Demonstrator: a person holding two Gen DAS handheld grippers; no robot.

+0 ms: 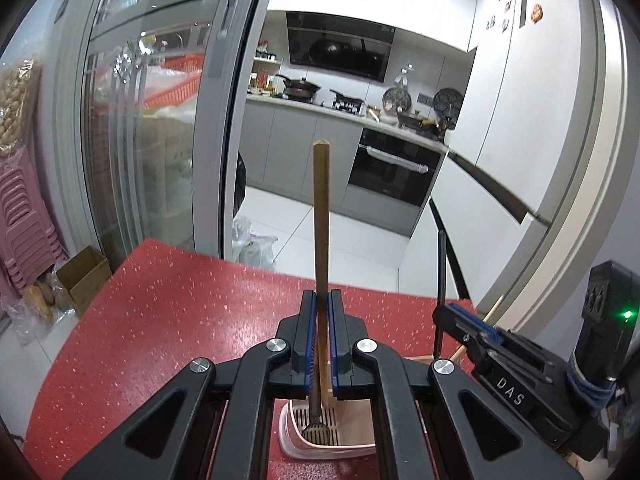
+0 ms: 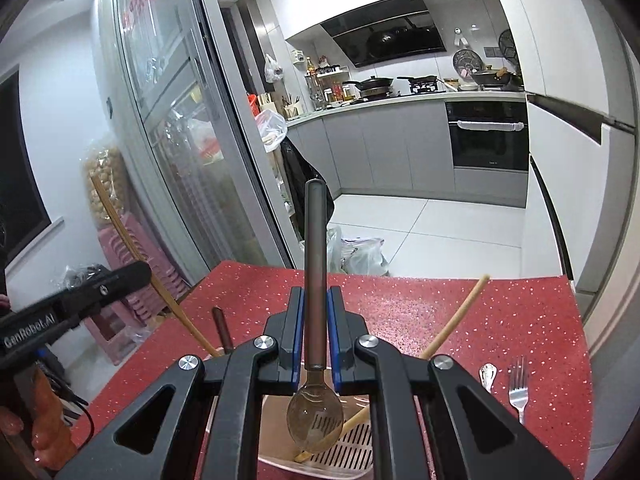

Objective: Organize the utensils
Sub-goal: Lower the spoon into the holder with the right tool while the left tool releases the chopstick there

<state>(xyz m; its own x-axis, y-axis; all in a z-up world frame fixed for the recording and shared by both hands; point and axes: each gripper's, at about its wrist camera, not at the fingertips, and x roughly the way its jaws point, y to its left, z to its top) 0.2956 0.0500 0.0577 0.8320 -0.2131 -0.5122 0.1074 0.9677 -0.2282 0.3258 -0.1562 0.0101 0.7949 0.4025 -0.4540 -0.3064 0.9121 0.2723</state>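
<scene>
wood, slim and stiff: the left gripper is clamped on a long wooden-handled utensil, gripping low on the shaft, with the small slotted head hanging just inside the pale plastic holder on the red speckled table. the right gripper is closed on a dark grey handle whose translucent brown spoon bowl dangles over the same holder's perforated floor, beside a bamboo chopstick leaning in it. both pieces look light and rigid; the spoon's smooth handle seems likelier to slip, so a grip near the bowl end probably suits lowering it upright. a metal fork lies flat on the table to the right, thin and hard to pinch, best taken across its neck.
</scene>
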